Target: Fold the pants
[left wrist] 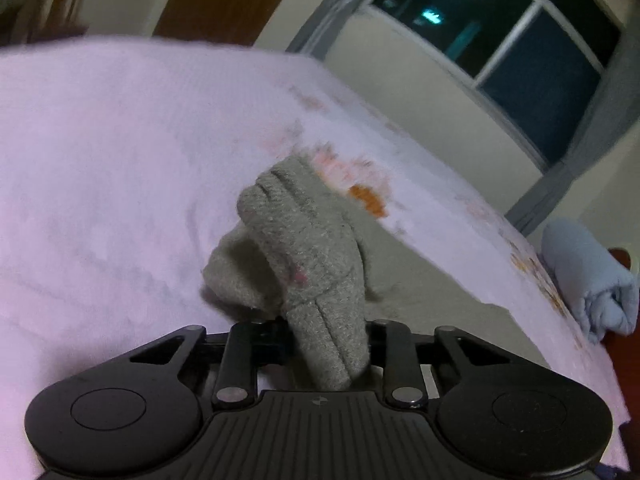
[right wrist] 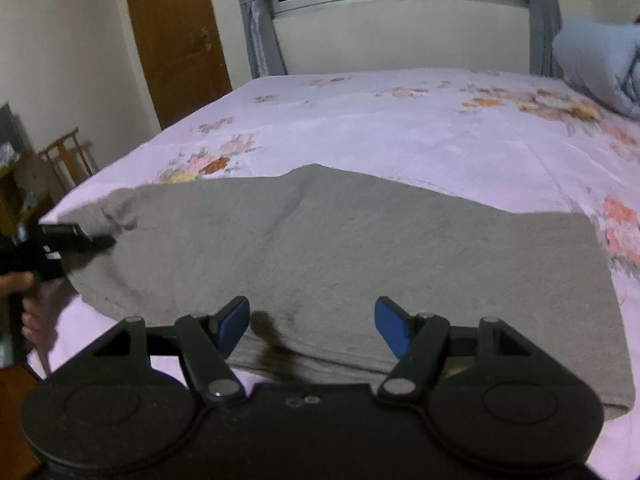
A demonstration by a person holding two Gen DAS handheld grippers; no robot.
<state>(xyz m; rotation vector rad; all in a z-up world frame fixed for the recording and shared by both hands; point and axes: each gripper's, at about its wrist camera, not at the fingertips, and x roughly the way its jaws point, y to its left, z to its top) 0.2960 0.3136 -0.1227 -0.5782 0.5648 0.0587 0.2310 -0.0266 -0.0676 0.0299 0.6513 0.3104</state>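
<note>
The grey, coarse-knit pants (right wrist: 344,264) are spread flat on the bed (right wrist: 400,128), whose pale sheet is printed with faded flowers. A bunched fold of their edge (left wrist: 304,264) is clamped between the fingers of the left gripper (left wrist: 320,344). The blue-padded fingers (right wrist: 394,330) of the right gripper (right wrist: 312,326) are held apart just above the near hem, with nothing pinched between them.

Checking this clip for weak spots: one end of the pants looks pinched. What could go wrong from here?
The left gripper holds only a bunched end of the grey pants; the cloth could slip out when lifted. The right gripper is open above the near edge, holding nothing, so a one-sided pull may drag the pants askew across the floral bedsheet.
</note>
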